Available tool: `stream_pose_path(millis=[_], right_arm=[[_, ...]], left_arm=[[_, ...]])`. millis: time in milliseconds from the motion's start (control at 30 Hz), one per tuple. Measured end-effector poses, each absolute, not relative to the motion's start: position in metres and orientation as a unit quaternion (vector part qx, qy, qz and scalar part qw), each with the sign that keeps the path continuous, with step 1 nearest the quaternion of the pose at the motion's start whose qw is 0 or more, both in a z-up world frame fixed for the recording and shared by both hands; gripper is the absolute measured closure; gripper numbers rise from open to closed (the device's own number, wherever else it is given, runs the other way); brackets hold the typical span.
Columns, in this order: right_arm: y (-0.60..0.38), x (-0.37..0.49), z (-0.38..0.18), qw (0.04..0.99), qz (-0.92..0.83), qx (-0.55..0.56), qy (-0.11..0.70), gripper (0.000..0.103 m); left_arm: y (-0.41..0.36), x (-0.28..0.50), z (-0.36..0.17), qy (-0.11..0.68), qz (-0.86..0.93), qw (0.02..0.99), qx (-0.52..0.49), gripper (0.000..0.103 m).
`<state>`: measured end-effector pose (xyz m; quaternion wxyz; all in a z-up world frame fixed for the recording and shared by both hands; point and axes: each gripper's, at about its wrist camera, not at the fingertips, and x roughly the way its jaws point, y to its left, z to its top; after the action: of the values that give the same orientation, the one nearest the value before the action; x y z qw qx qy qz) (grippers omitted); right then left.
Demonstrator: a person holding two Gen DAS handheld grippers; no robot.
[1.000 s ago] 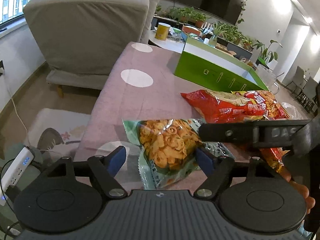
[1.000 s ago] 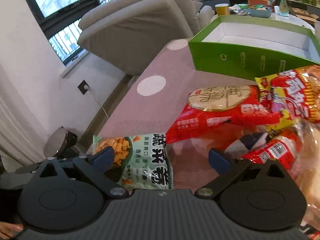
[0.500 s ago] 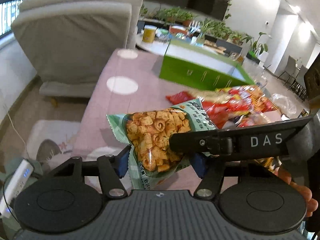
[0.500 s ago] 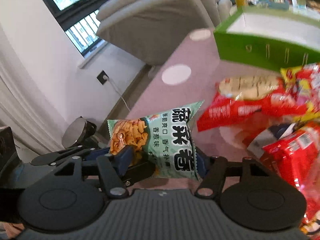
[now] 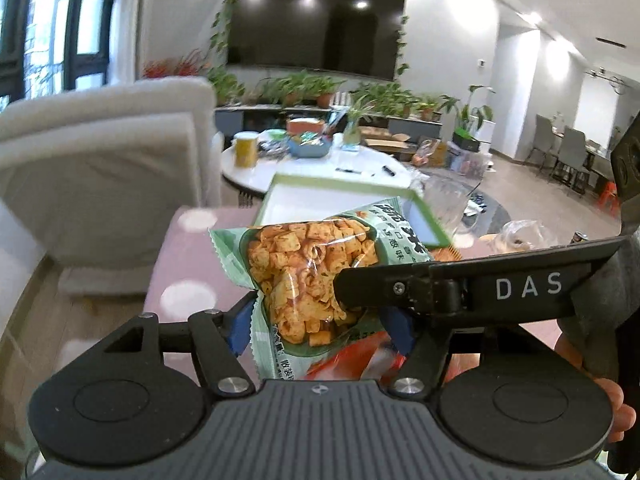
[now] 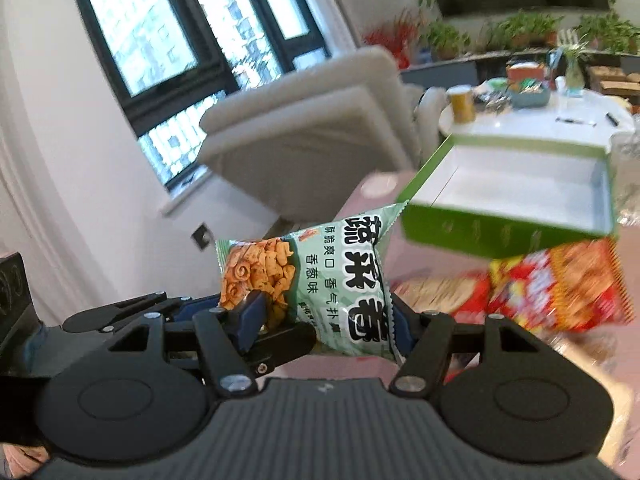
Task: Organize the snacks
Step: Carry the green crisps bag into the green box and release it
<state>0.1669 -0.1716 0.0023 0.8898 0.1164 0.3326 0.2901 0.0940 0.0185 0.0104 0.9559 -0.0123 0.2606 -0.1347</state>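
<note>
Left wrist view: pink polka-dot surface [image 5: 188,264]; open green box [image 6: 500,232], white inside, empty as far as visible. Red snack bags [image 6: 556,288] lie beside it. Pale green snack bag [image 5: 312,276], lifted clear, is pinched by both the left tool [image 5: 320,326], jaws opening, and the right tool [image 6: 326,320].

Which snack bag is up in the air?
The green bag. Both tools hold it above the table, the left tool and the right tool, while the red bags lie on the tablecloth.
</note>
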Motion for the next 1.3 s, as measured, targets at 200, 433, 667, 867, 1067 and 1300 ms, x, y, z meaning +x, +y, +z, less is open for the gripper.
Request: stream_pose_path(millis=[200,433,667,867,1067,1300], right_arm=[[-0.192,0.207,0.005,0.904,0.254,0.143,0.313,0.04],[-0.209,0.264,-0.005,0.906,0.218,0.181,0.315,0.04],[-0.217,0.316,-0.031,0.896,0.202,0.207,0.337,0.04],[-0.211,0.344,-0.058,0.885,0.191,0.209,0.369,0.04],[-0.199,0.357,-0.085,0.867,0.18,0.207,0.416,0.04],[-0.204,0.342,-0.085,0.858,0.187,0.214,0.427,0.039]], left_arm=[[-0.013,0.151,0.023,0.255,-0.162,0.953,0.012,0.041],[-0.04,0.22,0.019,0.251,-0.182,0.95,0.038,0.036],[-0.049,0.289,-0.005,0.278,-0.181,0.942,0.056,0.034],[-0.046,0.329,-0.035,0.307,-0.177,0.933,0.062,0.034],[-0.034,0.343,-0.069,0.35,-0.156,0.921,0.066,0.027],[-0.03,0.331,-0.071,0.365,-0.136,0.92,0.044,0.022]])
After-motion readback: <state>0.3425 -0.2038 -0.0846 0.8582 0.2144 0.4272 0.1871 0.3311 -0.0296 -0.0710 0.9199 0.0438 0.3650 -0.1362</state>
